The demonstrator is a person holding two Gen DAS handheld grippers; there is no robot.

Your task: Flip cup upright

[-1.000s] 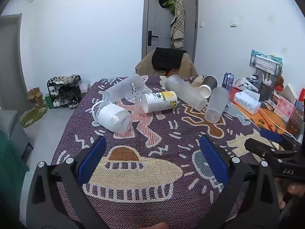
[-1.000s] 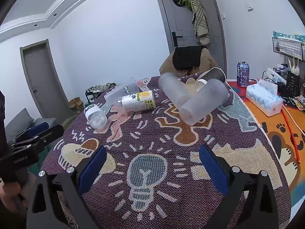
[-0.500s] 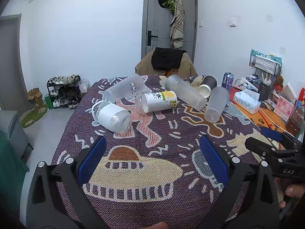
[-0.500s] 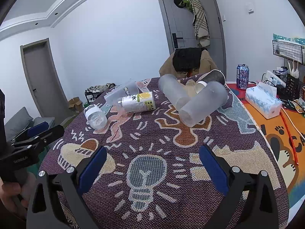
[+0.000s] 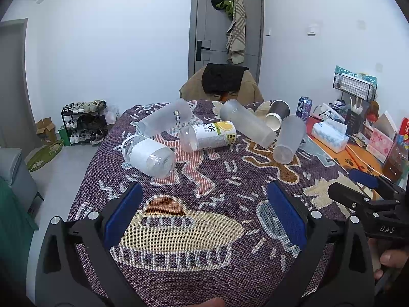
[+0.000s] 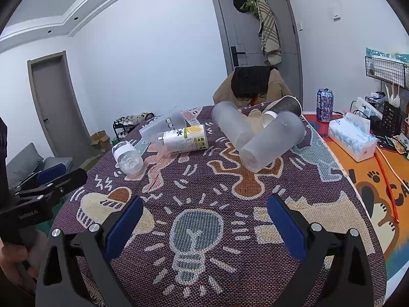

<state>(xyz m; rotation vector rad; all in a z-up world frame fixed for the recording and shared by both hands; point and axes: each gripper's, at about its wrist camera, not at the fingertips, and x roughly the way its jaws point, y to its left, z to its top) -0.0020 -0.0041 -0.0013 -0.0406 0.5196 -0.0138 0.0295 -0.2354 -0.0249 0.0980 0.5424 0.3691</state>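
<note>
Several cups lie on their sides on the patterned cloth. A frosted cup (image 6: 272, 144) lies nearest my right gripper (image 6: 203, 220); it also shows in the left wrist view (image 5: 290, 139). A second frosted cup (image 6: 232, 125) and a dark paper cup (image 6: 281, 108) lie behind it. A third frosted cup (image 5: 166, 120), a yellow-labelled bottle (image 5: 208, 135) and a white-labelled jar (image 5: 148, 154) lie to the left. My left gripper (image 5: 204, 211) is open and empty above the near cloth. My right gripper is open and empty too.
A tissue box (image 6: 352, 139), a drink can (image 6: 324, 105) and a wire basket (image 6: 386, 70) stand at the right on an orange mat (image 6: 378, 179). A chair with a jacket (image 6: 251, 84) stands behind the table. A shoe rack (image 5: 84, 122) is on the floor at left.
Both grippers stay open and nearly still. The views have shifted only slightly; the cups have not moved.
</note>
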